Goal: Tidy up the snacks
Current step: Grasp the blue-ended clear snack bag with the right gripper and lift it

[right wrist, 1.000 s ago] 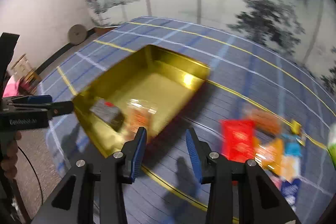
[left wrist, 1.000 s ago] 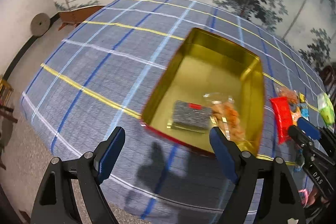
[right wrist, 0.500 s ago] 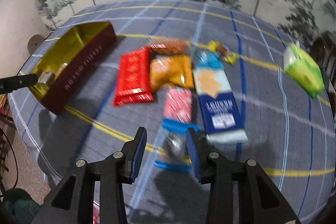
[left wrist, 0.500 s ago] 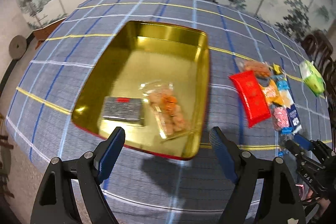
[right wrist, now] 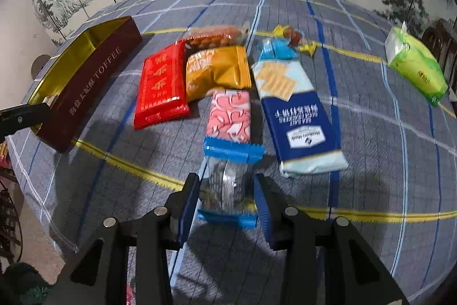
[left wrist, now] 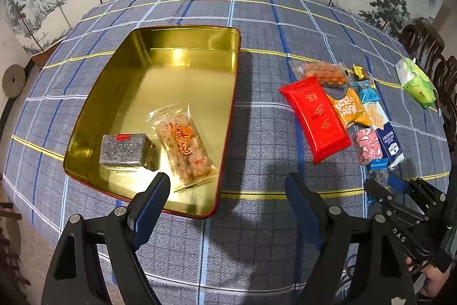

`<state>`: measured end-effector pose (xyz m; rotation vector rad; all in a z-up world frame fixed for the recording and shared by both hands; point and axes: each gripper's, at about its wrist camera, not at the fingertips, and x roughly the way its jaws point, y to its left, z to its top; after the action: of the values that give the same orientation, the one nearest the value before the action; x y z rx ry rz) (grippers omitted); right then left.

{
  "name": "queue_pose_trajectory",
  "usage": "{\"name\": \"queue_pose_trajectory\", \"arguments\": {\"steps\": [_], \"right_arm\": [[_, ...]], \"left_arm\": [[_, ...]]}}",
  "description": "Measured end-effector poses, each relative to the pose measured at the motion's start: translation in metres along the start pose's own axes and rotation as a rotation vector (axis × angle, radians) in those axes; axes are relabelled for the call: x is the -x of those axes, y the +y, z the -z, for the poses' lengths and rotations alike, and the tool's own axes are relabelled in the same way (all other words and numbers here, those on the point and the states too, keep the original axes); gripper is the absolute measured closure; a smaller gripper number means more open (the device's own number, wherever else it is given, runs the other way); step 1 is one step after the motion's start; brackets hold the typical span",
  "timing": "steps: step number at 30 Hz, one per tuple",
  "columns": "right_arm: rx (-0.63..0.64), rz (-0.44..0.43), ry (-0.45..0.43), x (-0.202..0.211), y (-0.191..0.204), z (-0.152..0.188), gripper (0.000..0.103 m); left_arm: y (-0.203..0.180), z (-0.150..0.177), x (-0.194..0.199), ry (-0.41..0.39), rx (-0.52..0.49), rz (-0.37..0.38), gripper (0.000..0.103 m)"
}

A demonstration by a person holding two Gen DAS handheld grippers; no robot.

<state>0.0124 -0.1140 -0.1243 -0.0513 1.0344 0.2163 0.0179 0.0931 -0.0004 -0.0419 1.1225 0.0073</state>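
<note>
A gold-lined toffee tin [left wrist: 182, 42] [right wrist: 94, 76] stands on the checked cloth. It holds a grey block snack [left wrist: 124, 149] and a clear packet of orange pieces [left wrist: 182, 142]. My left gripper [left wrist: 225, 190] is open and empty, just in front of the tin's near rim. My right gripper [right wrist: 225, 196] is open, its jaws on either side of a clear snack packet with blue ends [right wrist: 231, 179] [left wrist: 378, 175] that lies on the cloth. Beyond it lie a pink packet [right wrist: 230, 116], a red packet [right wrist: 160, 82] and an orange packet [right wrist: 217, 67].
A blue cracker pack [right wrist: 294, 107], a clear bag of nuts [right wrist: 214, 36] and small candies [right wrist: 294, 39] lie with the snacks. A green tissue pack [right wrist: 414, 65] lies at the far right. Dark chairs [left wrist: 428, 47] stand past the table's right edge. A painted screen runs behind.
Both grippers swung right. The left view now takes in the tin and the snack pile. The right gripper moved from the tin to the snacks and came down around the blue-ended packet.
</note>
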Motion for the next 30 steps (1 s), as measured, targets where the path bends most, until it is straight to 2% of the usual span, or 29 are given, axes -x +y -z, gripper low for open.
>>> {"name": "queue_pose_trajectory", "arguments": {"steps": [4,6,13,18,23,30], "right_arm": [[0.009,0.003,-0.010,0.000,0.000,0.000,0.065],[0.024,0.011,-0.015,0.001,0.001,0.001,0.076],[0.060,-0.009,-0.028,0.006,0.001,0.006,0.077],[0.068,0.005,-0.100,0.028,-0.009,0.005,0.077],[0.006,0.067,-0.186,0.042,-0.046,-0.007,0.077],[-0.102,0.150,-0.217,0.022,-0.111,-0.021,0.077]], "left_arm": [[-0.008,-0.002,-0.001,0.002,-0.013,0.004,0.024],[-0.015,-0.004,-0.004,0.004,-0.023,0.005,0.024],[-0.040,-0.012,-0.012,0.011,-0.034,0.052,0.024],[-0.058,-0.023,-0.021,0.009,-0.023,0.114,0.024],[-0.071,-0.037,-0.030,0.002,0.022,0.151,0.024],[-0.074,-0.054,-0.053,0.044,0.117,0.152,0.024]]}}
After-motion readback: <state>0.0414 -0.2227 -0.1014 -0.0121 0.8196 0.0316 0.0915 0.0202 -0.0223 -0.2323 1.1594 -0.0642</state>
